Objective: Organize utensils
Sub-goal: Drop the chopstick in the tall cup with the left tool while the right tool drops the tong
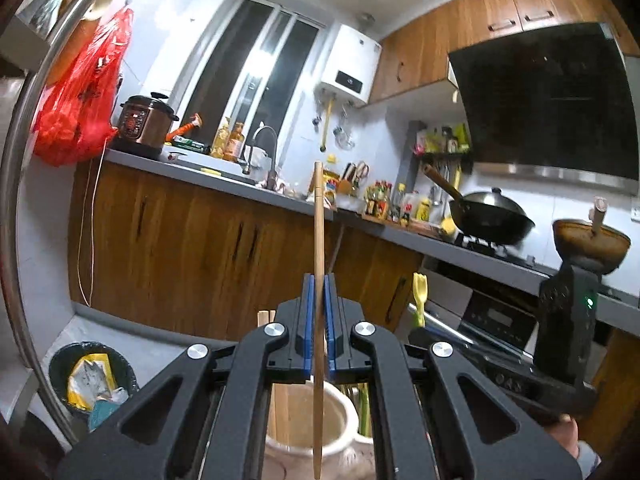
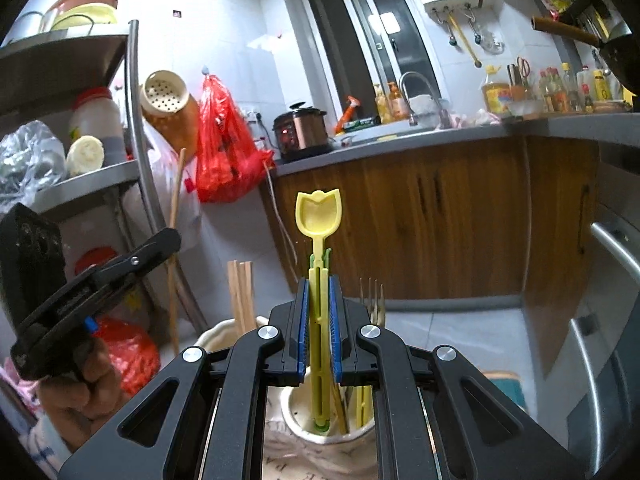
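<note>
- Right now the left gripper (image 1: 319,312) has its blue fingers (image 1: 307,320) clenched on a long wooden chopstick (image 1: 318,240), which stands nearly upright, its lower end hanging over the mouth of a cream ceramic holder (image 1: 340,440).
- The right gripper (image 2: 319,316) is clamped on a yellow plastic spoon (image 2: 319,216), bowl end up, its foot down inside a compartment of the same holder (image 2: 296,408).
- Around the spoon, that compartment also carries a metal fork (image 2: 372,300) and another yellow handle; a bundle of flat wooden chopsticks (image 2: 241,292) stands in the neighbouring compartment, close beside the right gripper.
- Behind both, the grey bench (image 1: 192,170) runs along wooden cabinets, crowded with a copper pressure cooker (image 1: 146,124), a tap (image 1: 266,148), bottles and a black wok (image 1: 492,216) on the hob.
- A red plastic bag (image 1: 80,92) hangs on the wall, and a bin (image 1: 92,380) sits on the floor.
- Only the left wrist view shows the wok, the black extractor hood (image 1: 548,96) and the bin; there the right gripper appears at the side, with the spoon tip just visible.
- Only the right wrist view shows the metal shelf rack (image 2: 80,184) with jars and bowls, the fork, and the hand (image 2: 76,396) gripping the left tool, whose chopstick rises in front of the rack.
</note>
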Available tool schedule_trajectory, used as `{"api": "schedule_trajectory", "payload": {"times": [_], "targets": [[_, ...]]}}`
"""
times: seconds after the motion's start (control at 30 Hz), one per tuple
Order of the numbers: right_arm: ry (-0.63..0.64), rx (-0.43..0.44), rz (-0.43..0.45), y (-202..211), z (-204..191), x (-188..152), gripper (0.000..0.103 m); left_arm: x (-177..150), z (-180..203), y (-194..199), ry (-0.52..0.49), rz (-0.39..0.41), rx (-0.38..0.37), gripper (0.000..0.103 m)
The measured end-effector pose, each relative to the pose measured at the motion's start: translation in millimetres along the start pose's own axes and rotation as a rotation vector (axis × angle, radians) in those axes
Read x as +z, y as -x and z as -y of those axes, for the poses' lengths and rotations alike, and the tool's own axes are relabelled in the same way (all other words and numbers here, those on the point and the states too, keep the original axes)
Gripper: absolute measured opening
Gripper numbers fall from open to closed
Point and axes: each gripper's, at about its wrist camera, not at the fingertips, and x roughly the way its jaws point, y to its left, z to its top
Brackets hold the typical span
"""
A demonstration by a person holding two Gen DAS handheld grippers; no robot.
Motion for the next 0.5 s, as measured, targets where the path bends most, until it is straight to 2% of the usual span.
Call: {"api": "schedule_trajectory", "payload": {"times": [0.13, 0.37, 0.5], "targets": [[0.001, -0.008, 0.013, -8, 1, -5, 0.01, -5, -9, -10, 0.046, 0.042, 0.009, 0.005], [-0.002, -0.032, 0.024, -12, 3, -7, 0.01, 8, -16, -10, 0.085, 0.131, -0.004, 0.005], [0.014, -0.042, 0.03, -13, 0, -8, 0.01, 8, -13, -15, 0.078, 0.139, 0.002, 0.005]]}}
